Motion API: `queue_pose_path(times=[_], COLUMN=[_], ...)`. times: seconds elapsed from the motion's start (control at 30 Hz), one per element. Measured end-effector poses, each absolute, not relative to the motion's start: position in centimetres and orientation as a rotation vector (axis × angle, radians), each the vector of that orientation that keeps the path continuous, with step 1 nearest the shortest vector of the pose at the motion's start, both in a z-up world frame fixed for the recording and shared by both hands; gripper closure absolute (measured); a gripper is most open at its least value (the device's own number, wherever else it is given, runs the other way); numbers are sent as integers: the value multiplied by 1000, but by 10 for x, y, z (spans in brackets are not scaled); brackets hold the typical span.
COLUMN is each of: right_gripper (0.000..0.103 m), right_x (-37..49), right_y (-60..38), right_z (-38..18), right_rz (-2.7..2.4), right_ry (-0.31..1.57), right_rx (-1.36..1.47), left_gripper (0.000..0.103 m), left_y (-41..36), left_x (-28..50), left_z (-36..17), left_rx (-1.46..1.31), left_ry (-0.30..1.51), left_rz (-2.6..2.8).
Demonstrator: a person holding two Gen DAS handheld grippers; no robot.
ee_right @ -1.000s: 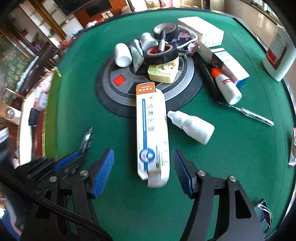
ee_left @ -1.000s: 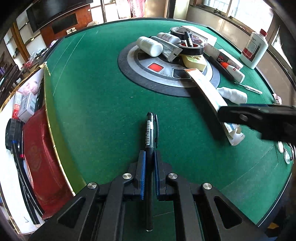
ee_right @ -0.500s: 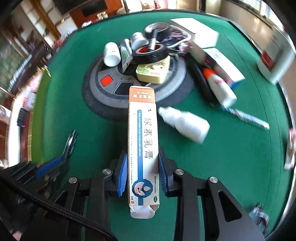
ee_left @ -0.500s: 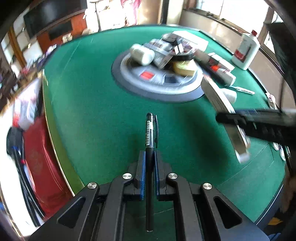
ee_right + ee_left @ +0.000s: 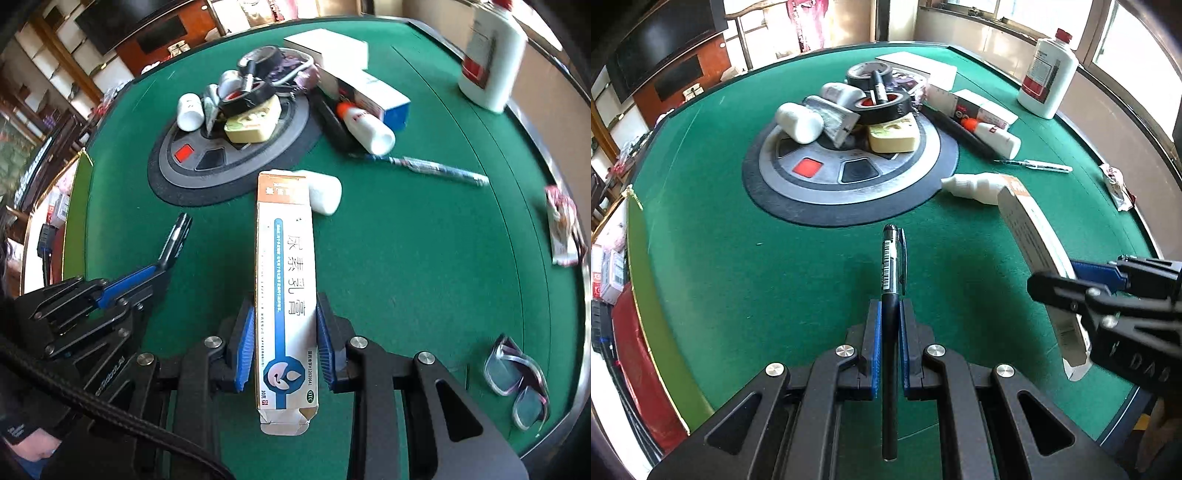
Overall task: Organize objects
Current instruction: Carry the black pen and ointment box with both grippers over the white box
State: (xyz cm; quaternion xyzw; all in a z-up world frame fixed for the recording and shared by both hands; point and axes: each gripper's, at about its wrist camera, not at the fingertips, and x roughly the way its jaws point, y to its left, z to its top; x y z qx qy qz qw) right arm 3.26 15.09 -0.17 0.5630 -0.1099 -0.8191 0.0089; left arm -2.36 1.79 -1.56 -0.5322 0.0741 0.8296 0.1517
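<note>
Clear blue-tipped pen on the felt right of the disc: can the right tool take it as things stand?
Probably not yet. The right tool is shut on the long white ointment box, so its pads are taken. The clear blue-tipped pen lies alone on the green felt table, nothing over it.

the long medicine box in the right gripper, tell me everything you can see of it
The medicine box is a long, narrow cardboard carton, white with an orange band at its far end, a blue stripe and round blue logo, and black Chinese characters. Its near end flap is open and creased. The right gripper clamps its sides between blue pads, lengthwise, over the green table. Its far end hides part of a white bottle.
</note>
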Motion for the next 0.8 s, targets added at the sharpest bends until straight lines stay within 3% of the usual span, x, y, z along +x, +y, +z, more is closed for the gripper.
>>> queue_pose_path(times=[0.33,0.8], right_gripper=[76,76], right_x=[44,40], right_y=[164,143], right_z=[17,17], right_rz=[-2602,-2561], right_ry=[-366,-346], right_rx=[1717,1705], left_gripper=[97,97], left_y=[11,-7], left_x=[-29,-22], left_z=[11,6], left_rx=[-1464,-1509], left_ry=[164,124], left_rz=[2410,2361])
